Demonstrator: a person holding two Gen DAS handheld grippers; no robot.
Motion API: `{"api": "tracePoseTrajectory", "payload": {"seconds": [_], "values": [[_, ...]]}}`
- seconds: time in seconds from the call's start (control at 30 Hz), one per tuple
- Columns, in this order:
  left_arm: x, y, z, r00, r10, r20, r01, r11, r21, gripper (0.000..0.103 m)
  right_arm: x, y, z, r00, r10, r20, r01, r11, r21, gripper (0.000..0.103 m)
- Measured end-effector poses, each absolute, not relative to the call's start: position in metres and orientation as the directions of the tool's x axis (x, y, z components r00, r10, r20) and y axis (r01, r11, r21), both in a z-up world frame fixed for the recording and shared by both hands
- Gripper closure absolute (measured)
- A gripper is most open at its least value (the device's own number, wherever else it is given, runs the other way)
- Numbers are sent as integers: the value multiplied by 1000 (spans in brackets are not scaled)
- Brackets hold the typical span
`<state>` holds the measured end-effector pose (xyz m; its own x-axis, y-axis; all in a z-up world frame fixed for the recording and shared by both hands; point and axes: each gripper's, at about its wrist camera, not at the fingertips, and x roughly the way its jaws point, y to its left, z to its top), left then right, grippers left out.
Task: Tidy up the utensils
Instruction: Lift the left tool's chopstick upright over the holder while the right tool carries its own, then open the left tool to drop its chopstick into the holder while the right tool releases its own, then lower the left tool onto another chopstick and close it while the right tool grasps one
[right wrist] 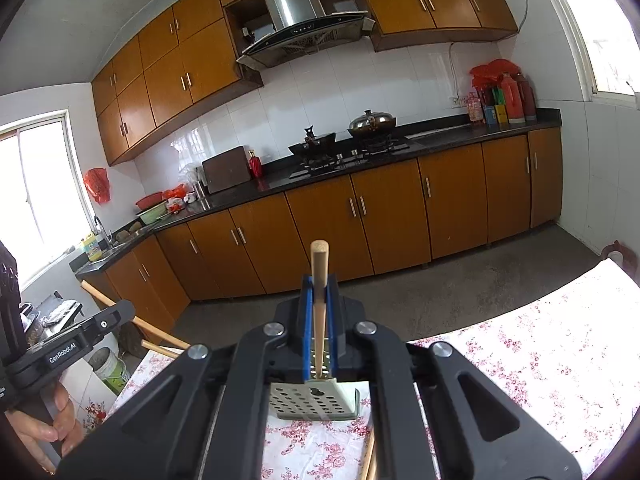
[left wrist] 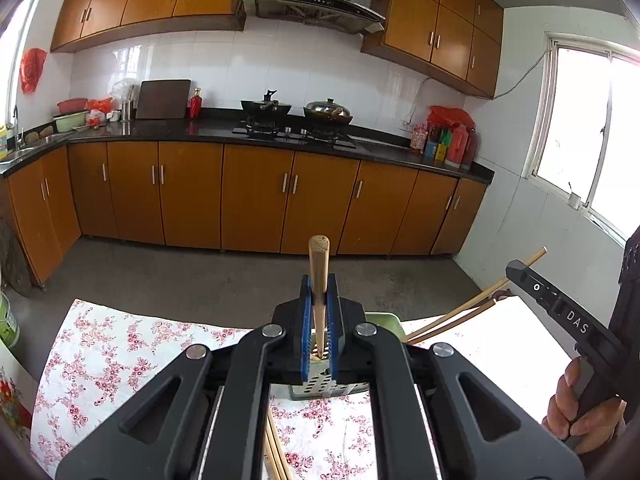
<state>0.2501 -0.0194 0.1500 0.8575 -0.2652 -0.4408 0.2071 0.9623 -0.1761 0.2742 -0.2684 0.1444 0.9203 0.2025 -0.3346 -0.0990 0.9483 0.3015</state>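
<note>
My left gripper [left wrist: 319, 292] is shut on a bamboo chopstick [left wrist: 319, 264] that stands upright, its lower tip down in a pale green perforated utensil holder [left wrist: 320, 389] on the floral cloth. My right gripper [right wrist: 319, 292] is shut on another chopstick [right wrist: 319, 272], also upright with its tip in the same holder [right wrist: 312, 402]. More chopsticks lie on the cloth under each gripper [left wrist: 276, 456] [right wrist: 370, 460]. In the left wrist view the right gripper's body [left wrist: 568, 312] is at right, with chopsticks [left wrist: 472, 308] slanting beside it.
A table with a floral cloth [left wrist: 120, 360] holds the work. Beyond it are a grey floor, orange cabinets [left wrist: 256, 196], a black counter with a stove and two pans [left wrist: 296, 112]. A window [left wrist: 584, 128] is at right. A bucket [right wrist: 108, 368] stands by the table.
</note>
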Motion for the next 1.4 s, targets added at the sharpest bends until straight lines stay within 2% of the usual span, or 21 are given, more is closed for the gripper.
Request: {"api": "tracePoseTrajectory", "payload": {"seconds": [0.17,0.43,0.6,0.77,0.93,1.07,1.17,1.3,1.4], "values": [[256,-20,146,846,-260,-465,193,963,-188,96,276,-268,138,918,191,-347,-83,950,301,91],[241,-7,161,873,-240,-424,166,965,-203,95,247,-285,143,944,142,-299,-48,953,300,80],[225,9,164,886,-223,-407,141,965,-221,95,220,-305,131,944,95,-315,10,949,314,76],[207,30,146,886,-171,-432,92,976,-196,95,207,-321,80,894,63,-444,82,950,300,75],[204,45,85,823,-133,-552,40,983,-177,95,218,-309,-3,766,120,-632,89,953,289,75],[209,53,30,747,-143,-649,16,980,-197,95,227,-283,-57,666,165,-727,55,962,268,75],[209,58,-5,694,-156,-703,1,977,-215,95,231,-269,-83,620,173,-765,43,966,253,75],[208,58,-32,656,-173,-735,-3,973,-232,95,233,-257,-98,602,151,-784,31,977,213,75],[206,57,-46,634,-189,-750,2,970,-243,95,236,-253,-101,608,109,-786,33,986,163,84]]}}
